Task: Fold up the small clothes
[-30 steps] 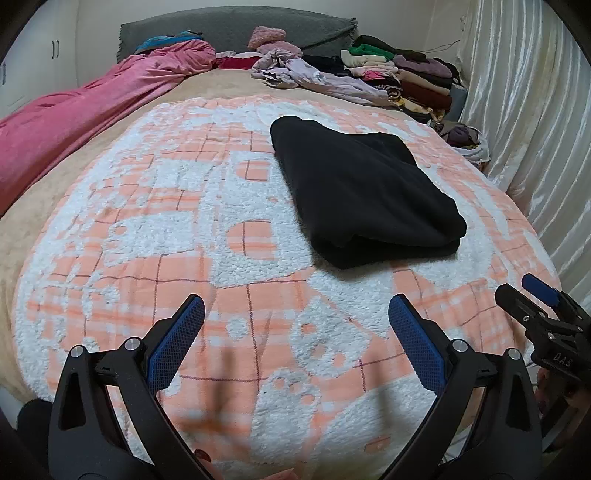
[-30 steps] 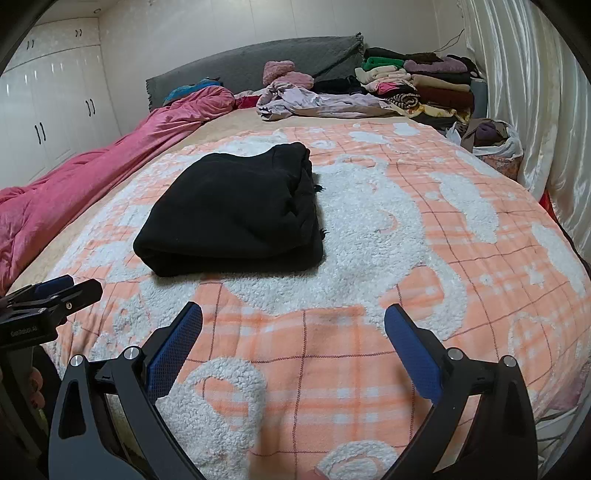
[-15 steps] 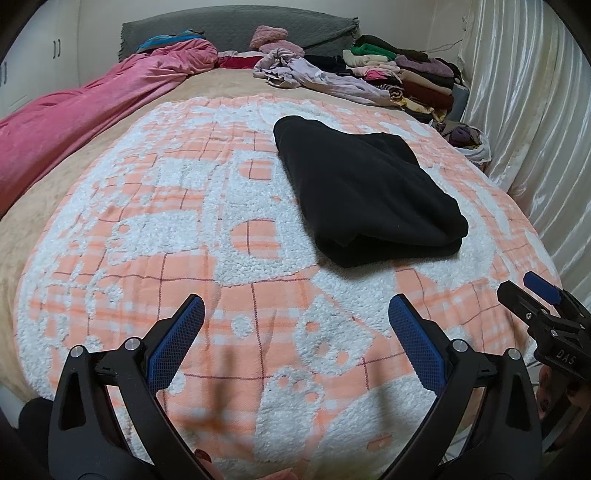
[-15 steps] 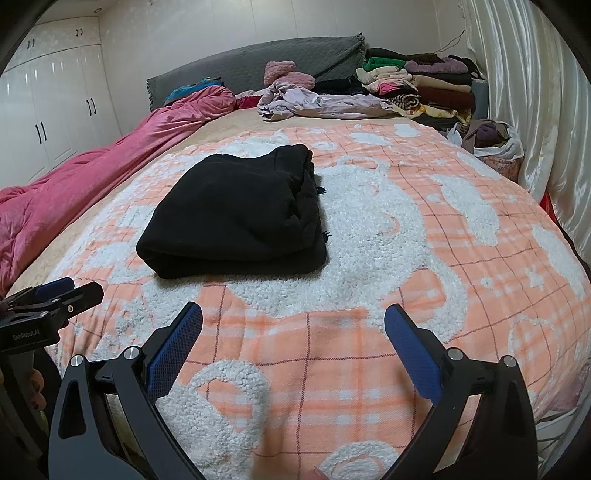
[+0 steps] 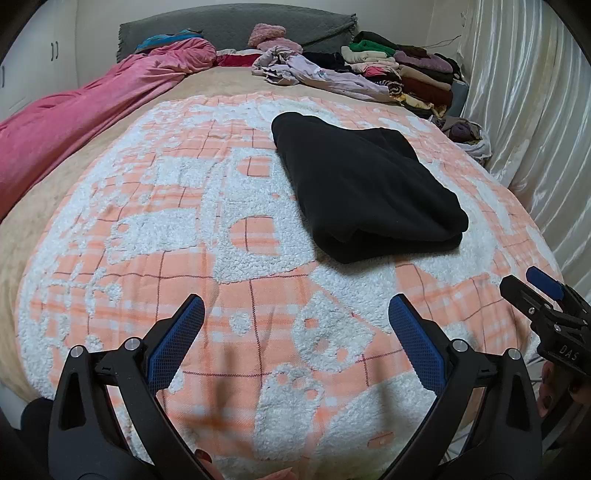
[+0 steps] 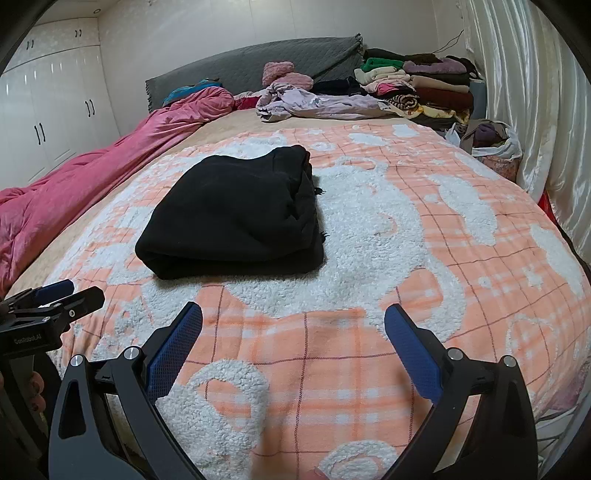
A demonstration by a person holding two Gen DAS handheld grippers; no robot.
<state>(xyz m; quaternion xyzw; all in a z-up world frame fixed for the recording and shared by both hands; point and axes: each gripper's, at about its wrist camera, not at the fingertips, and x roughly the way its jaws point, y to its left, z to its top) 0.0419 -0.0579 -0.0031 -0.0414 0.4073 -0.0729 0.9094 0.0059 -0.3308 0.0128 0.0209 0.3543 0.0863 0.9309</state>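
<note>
A black garment lies folded into a thick rectangle on the orange-and-white fleece blanket. My left gripper hovers open over the blanket near the bed's front edge, well short of the garment, nothing between its blue pads. My right gripper is also open and empty, a little in front of the garment's near fold. Each gripper shows at the edge of the other's view, the right gripper and the left gripper, held by a hand.
A pink quilt runs along the left side. Loose lilac clothes and a stack of folded clothes sit at the grey headboard. A bag of clothes and a white curtain are at right.
Both grippers have drawn back slightly toward the bed's front edge, so the garment looks a bit farther off. Both stayed open. The garment has not moved.
</note>
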